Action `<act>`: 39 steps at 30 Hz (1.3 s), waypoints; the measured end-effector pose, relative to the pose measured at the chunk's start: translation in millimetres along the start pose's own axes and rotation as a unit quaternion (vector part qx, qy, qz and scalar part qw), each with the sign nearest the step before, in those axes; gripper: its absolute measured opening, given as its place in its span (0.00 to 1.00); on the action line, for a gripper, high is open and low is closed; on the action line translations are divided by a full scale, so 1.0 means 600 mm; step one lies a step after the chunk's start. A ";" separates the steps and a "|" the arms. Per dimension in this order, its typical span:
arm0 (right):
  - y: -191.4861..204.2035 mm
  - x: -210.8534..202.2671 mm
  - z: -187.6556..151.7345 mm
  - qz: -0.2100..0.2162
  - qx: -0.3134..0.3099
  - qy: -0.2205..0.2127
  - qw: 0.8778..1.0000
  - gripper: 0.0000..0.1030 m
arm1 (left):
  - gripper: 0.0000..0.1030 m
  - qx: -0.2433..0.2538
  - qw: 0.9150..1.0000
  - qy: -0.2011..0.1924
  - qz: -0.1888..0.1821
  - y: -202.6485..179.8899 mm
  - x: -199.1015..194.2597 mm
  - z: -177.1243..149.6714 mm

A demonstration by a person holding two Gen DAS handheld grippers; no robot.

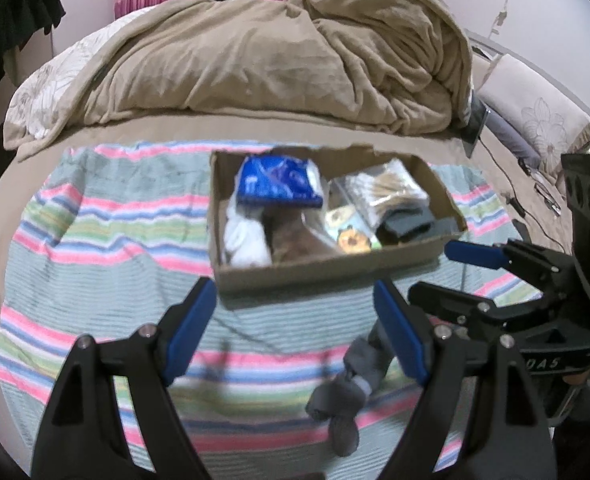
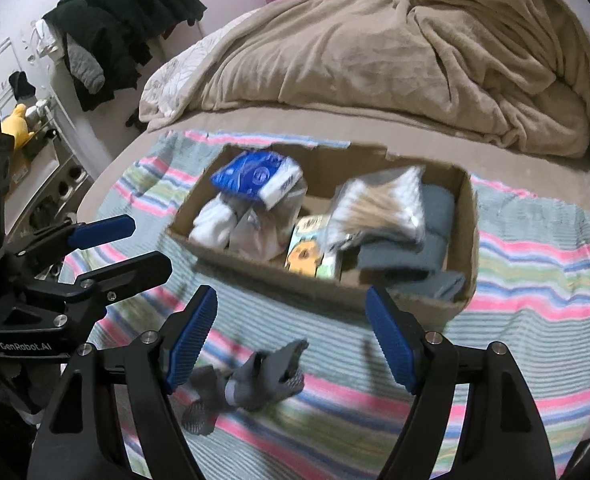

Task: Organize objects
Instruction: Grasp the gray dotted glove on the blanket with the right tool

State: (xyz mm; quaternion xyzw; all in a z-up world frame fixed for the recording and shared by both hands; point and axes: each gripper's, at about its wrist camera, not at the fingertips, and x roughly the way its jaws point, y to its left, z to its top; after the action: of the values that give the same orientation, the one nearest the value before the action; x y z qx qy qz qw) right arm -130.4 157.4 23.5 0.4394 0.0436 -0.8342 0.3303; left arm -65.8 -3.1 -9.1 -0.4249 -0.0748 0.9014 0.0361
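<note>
A cardboard box [image 1: 327, 276] [image 2: 407, 304] sits on a striped blanket on the bed. It holds a blue tissue pack [image 1: 279, 180] [image 2: 251, 176], white socks [image 1: 243, 236] [image 2: 215, 224], a bag of cotton swabs [image 1: 387, 188] [image 2: 379, 208], a small yellow-faced packet [image 1: 353, 240] [image 2: 305, 256] and folded grey cloth [image 2: 411, 248]. A grey sock bundle [image 1: 343, 392] [image 2: 251, 384] lies on the blanket in front of the box. My left gripper [image 1: 295, 336] is open and empty above the blanket. My right gripper [image 2: 291, 336] is open and empty over the sock bundle.
A heaped tan duvet [image 1: 279, 64] [image 2: 415, 56] fills the far bed. Cables and a pillow [image 1: 535, 116] lie right of it. Dark clothes [image 2: 123, 20] hang at the left wall above a shelf with a yellow toy [image 2: 17, 122]. The striped blanket [image 1: 95, 240] [image 2: 535, 300] surrounds the box.
</note>
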 end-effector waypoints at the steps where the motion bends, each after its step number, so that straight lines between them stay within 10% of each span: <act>1: 0.002 0.002 -0.006 -0.001 0.000 0.004 1.000 0.77 | 0.80 -0.001 1.000 0.002 0.000 0.002 0.000 -0.007; 24: 0.024 0.090 -0.098 0.004 0.006 0.087 0.996 0.76 | 0.80 -0.037 0.998 0.055 0.000 0.053 0.036 -0.098; 39: 0.029 0.097 -0.103 -0.001 -0.019 0.076 0.997 0.32 | 0.80 -0.041 0.997 0.069 0.001 0.055 0.051 -0.108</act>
State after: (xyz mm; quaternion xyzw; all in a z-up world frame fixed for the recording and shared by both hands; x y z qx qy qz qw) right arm -99.6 136.6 -55.1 0.4955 0.0848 -0.7978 0.3329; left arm -35.2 -25.1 -78.5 -0.4878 -0.1087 0.8659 0.0226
